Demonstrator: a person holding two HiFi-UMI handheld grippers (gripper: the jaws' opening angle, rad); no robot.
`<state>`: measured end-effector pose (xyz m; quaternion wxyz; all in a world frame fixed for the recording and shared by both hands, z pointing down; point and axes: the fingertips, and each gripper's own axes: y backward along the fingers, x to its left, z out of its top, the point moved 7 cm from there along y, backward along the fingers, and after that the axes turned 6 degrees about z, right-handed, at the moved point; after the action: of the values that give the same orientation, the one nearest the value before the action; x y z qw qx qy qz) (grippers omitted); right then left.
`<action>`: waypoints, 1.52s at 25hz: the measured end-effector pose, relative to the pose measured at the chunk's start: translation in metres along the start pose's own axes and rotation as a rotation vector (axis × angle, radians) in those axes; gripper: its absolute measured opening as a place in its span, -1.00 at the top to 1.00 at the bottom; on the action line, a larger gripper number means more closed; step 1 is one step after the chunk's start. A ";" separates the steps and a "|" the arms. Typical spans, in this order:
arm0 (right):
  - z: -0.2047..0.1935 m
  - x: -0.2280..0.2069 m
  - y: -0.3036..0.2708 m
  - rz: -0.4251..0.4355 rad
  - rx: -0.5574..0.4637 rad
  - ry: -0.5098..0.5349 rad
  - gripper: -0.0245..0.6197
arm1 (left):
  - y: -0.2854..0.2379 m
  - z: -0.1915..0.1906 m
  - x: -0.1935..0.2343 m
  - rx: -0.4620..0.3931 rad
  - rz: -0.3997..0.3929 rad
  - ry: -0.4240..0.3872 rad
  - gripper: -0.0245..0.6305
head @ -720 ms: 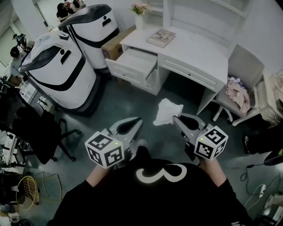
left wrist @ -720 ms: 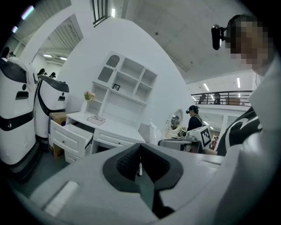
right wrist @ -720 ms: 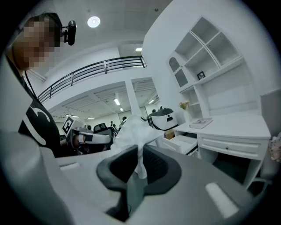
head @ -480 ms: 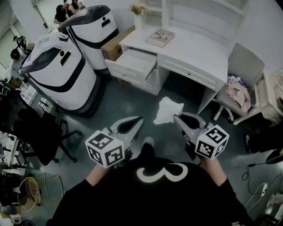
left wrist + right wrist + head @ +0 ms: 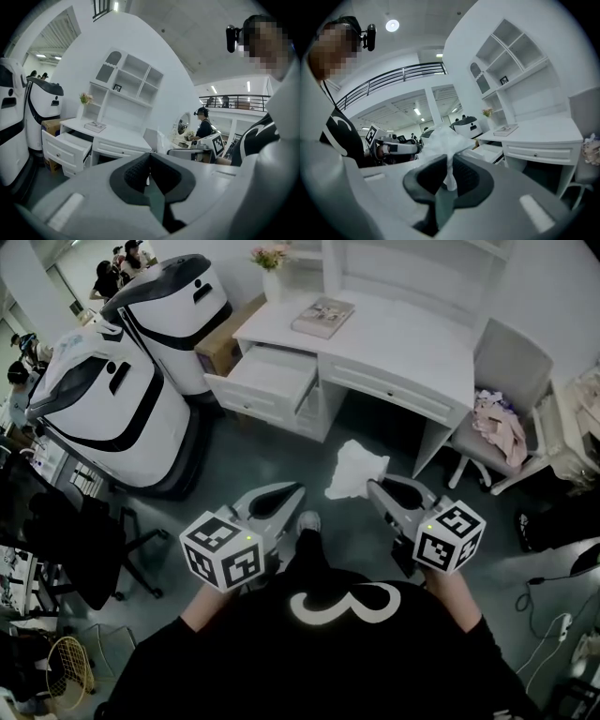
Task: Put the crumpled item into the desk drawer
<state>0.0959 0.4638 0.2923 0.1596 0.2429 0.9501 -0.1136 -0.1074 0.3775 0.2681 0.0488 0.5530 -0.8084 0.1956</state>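
right gripper is pinching the crumpled white paper | left gripper is hovering clenched, empty, to its left | desk drawer is standing open, far left

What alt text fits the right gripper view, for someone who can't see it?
The right gripper is shut on a crumpled white item that sticks up from between its pads. Beyond, to the right, stands a white desk with a book on top and one drawer pulled open.
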 end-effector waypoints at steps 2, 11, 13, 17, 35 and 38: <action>0.003 -0.009 -0.007 -0.003 0.004 -0.001 0.81 | -0.010 0.003 0.008 0.004 -0.006 0.002 0.89; 0.024 -0.065 -0.068 -0.015 0.024 -0.016 0.81 | -0.058 0.025 0.078 0.019 -0.016 0.028 0.90; 0.031 -0.080 -0.086 -0.019 0.033 -0.023 0.81 | -0.072 0.032 0.098 0.029 -0.018 0.039 0.90; 0.047 -0.112 -0.128 -0.020 0.067 -0.036 0.81 | -0.103 0.051 0.144 0.040 -0.013 0.054 0.89; 0.104 -0.249 -0.329 -0.011 0.194 -0.049 0.81 | -0.213 0.110 0.357 0.087 0.053 0.116 0.90; 0.103 -0.260 -0.345 -0.014 0.204 -0.058 0.81 | -0.220 0.110 0.375 0.094 0.069 0.119 0.90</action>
<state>0.1660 0.0276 0.3379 0.1604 0.2479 0.9302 -0.2179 -0.0354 -0.0597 0.3351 0.0638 0.5138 -0.8126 0.2675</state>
